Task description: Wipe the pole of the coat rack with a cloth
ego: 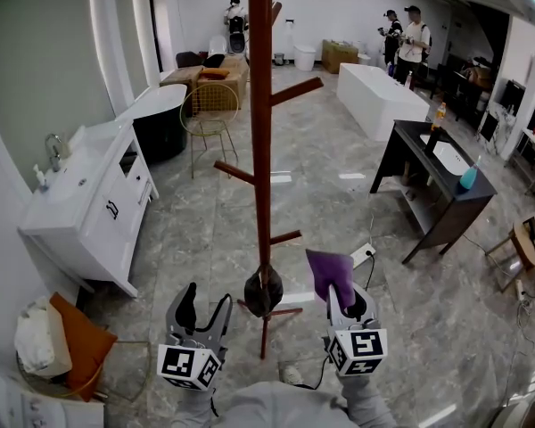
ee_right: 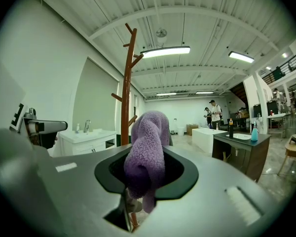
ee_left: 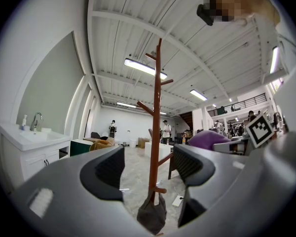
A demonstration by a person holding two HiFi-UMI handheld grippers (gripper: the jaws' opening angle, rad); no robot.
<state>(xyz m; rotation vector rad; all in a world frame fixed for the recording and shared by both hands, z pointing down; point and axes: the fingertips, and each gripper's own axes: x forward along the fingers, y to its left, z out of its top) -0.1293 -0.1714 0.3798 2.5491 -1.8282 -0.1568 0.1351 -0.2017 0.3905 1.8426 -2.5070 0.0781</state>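
**Cloth ready, pole not yet touched**

The right tool (ego: pixel 346 300) pinched the purple cloth (ego: pixel 330 273), bunched upward, probably so that it could meet the coat rack pole (ego: pixel 261 132), which stood just ahead and apart from it. The left tool (ego: pixel 205 306) hung spread and empty, likely free to steady the rack.

Bright, even room: ceiling strip lights (ee_right: pixel 165 52) glow, the glossy floor (ego: pixel 330 203) glints, both gripper views bulge inside black corners, near jaws soft.

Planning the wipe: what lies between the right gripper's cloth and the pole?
Only floor, as the head view shows: the cloth in the right gripper hangs clear of the pole.
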